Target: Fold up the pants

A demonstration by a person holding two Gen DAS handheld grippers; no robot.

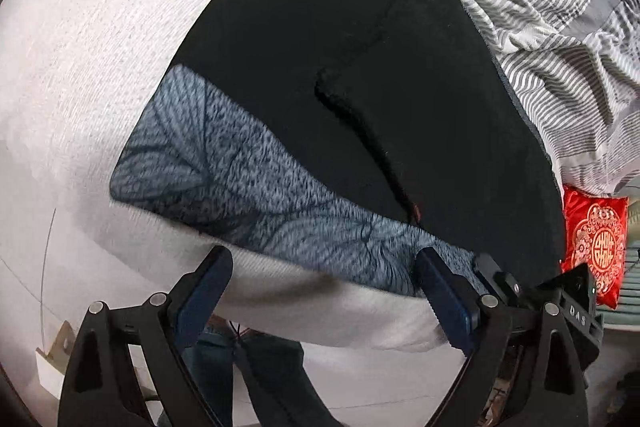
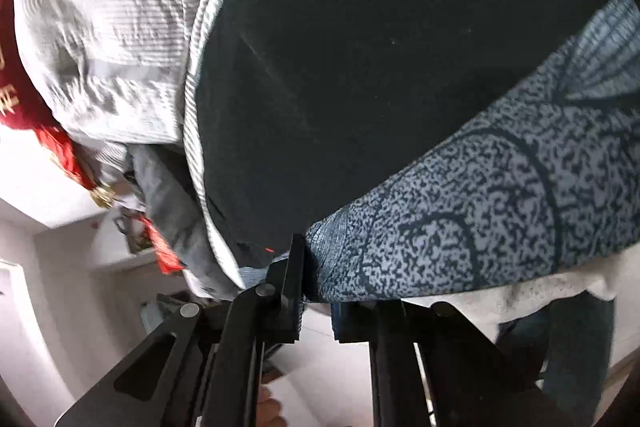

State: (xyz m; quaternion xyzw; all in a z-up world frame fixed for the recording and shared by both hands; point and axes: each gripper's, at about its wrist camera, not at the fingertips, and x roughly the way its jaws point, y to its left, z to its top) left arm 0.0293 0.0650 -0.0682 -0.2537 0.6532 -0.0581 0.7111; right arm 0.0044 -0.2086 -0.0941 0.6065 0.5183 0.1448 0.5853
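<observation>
Black pants (image 1: 340, 39) lie flat on a white bedsheet (image 1: 80, 75), with a blue-grey patterned band (image 1: 240, 183) along their near edge. My left gripper (image 1: 324, 267) is open just in front of that band, its fingers apart and holding nothing. In the right wrist view the same pants (image 2: 360, 67) and patterned band (image 2: 480, 195) fill the frame. My right gripper (image 2: 316, 263) is shut on the corner of the patterned band at the bed's edge. The other gripper's finger (image 1: 496, 279) shows at the band's right end.
A crumpled grey-striped duvet (image 1: 540, 7) lies along the far side of the pants, also in the right wrist view (image 2: 112, 27). A red embroidered cushion (image 1: 596, 247) sits at the right. The bed's near edge drops to the floor below the grippers.
</observation>
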